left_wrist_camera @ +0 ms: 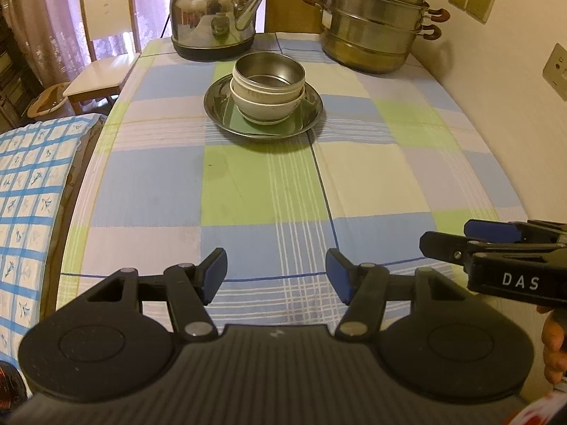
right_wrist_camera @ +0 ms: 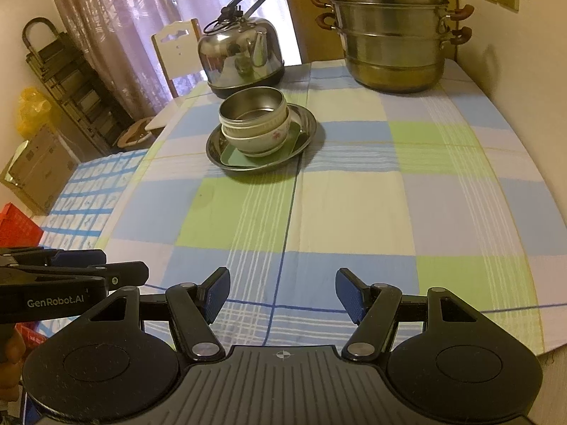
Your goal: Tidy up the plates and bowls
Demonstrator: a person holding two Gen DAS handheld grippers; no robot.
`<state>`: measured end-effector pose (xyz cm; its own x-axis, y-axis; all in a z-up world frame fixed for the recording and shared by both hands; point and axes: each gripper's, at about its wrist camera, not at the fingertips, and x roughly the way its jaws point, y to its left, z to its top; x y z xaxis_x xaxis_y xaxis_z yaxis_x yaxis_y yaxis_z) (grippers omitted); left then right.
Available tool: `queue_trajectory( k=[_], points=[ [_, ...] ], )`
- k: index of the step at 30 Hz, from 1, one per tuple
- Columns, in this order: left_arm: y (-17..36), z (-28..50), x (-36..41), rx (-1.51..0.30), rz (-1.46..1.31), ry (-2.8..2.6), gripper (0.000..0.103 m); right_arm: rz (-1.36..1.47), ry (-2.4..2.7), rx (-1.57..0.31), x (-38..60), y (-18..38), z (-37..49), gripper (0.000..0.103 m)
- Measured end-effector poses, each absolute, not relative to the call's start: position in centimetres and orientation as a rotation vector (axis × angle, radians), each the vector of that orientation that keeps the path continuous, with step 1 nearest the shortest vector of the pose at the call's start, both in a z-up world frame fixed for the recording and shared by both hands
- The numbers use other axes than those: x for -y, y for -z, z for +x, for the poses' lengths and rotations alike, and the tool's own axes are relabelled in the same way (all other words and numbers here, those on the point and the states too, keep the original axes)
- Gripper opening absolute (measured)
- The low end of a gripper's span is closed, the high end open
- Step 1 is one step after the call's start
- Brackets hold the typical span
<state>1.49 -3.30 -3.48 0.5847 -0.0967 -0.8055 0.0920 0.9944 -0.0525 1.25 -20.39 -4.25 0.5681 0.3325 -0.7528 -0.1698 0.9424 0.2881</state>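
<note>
A round steel plate (left_wrist_camera: pixel 312 113) (right_wrist_camera: pixel 308 131) lies on the far half of the checked tablecloth. On it rests a small green plate (left_wrist_camera: pixel 297 125) (right_wrist_camera: pixel 232 157), and on that a stack of bowls: a steel bowl (left_wrist_camera: pixel 269 71) (right_wrist_camera: pixel 252 104) nested in a white bowl (left_wrist_camera: pixel 269 104) (right_wrist_camera: pixel 265 138). My left gripper (left_wrist_camera: pixel 276 276) hangs open over the table's near edge, well short of the stack, nothing between its blue pads. My right gripper (right_wrist_camera: pixel 282 295) is open and empty too, beside the left one. Each shows at the other view's side edge.
A steel kettle (left_wrist_camera: pixel 214 14) (right_wrist_camera: pixel 241 56) stands at the far left of the table and a tiered steamer pot (left_wrist_camera: pixel 375 21) (right_wrist_camera: pixel 393 35) at the far right, against the wall. A white chair (left_wrist_camera: pixel 102 46) is past the left edge. A blue-checked cushion (left_wrist_camera: pixel 32 191) lies at near left.
</note>
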Motion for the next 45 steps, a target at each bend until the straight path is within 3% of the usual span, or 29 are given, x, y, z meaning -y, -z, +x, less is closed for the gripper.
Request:
queue_trajectory(
  k=[45],
  points=[
    [2.9, 1.7, 0.2, -0.925, 0.013, 0.178, 0.059, 0.218, -0.228, -0.928, 17.0, 3.9, 0.6, 0.066]
  ],
)
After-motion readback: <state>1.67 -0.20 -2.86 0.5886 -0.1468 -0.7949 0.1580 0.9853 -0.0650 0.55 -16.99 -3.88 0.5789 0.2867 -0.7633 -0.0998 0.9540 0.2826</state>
